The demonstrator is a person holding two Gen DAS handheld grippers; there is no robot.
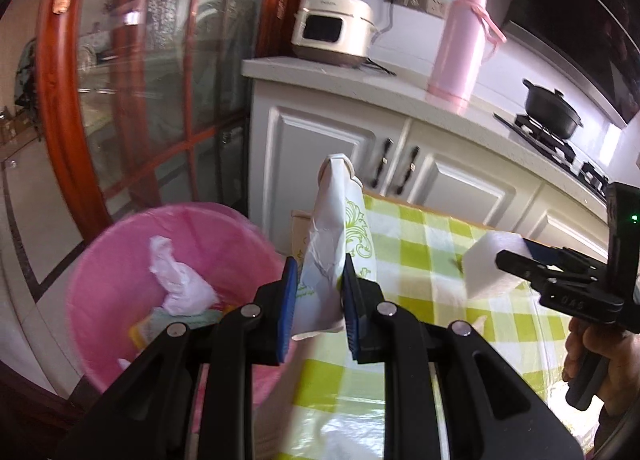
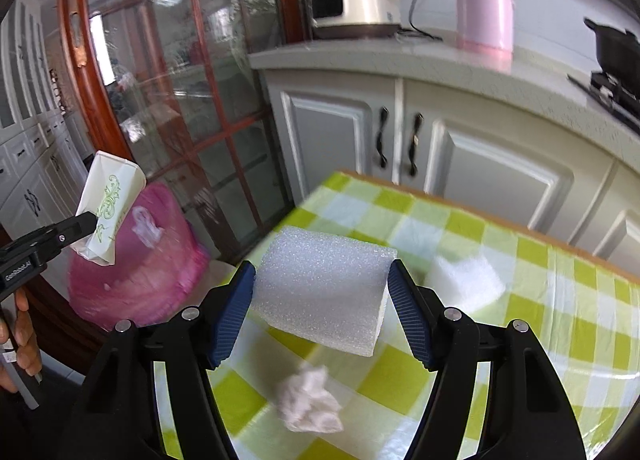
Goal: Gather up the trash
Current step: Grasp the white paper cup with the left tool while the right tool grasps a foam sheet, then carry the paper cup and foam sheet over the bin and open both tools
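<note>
Left gripper (image 1: pixel 320 292): clenched on a crumpled white paper packet with green scrollwork (image 1: pixel 340 236), held upright in the air just right of the pink-lined trash bin (image 1: pixel 120 260), which contains a crumpled white wrapper (image 1: pixel 180 280). Right gripper (image 2: pixel 322 300): pads pressed on either end of a white foam block (image 2: pixel 324 288), raised above the green-checked tablecloth (image 2: pixel 520 300). Crumpled tissue (image 2: pixel 310 400): on the cloth, near side, below the block. Far counter: rice cooker (image 1: pixel 332 30), pink thermos (image 1: pixel 460 48), black pot (image 1: pixel 552 112).

A white rice cooker (image 1: pixel 334 30) sits at the top middle. A pink flask (image 1: pixel 460 46) stands beside it. A black pot (image 1: pixel 554 110) is on the right.
</note>
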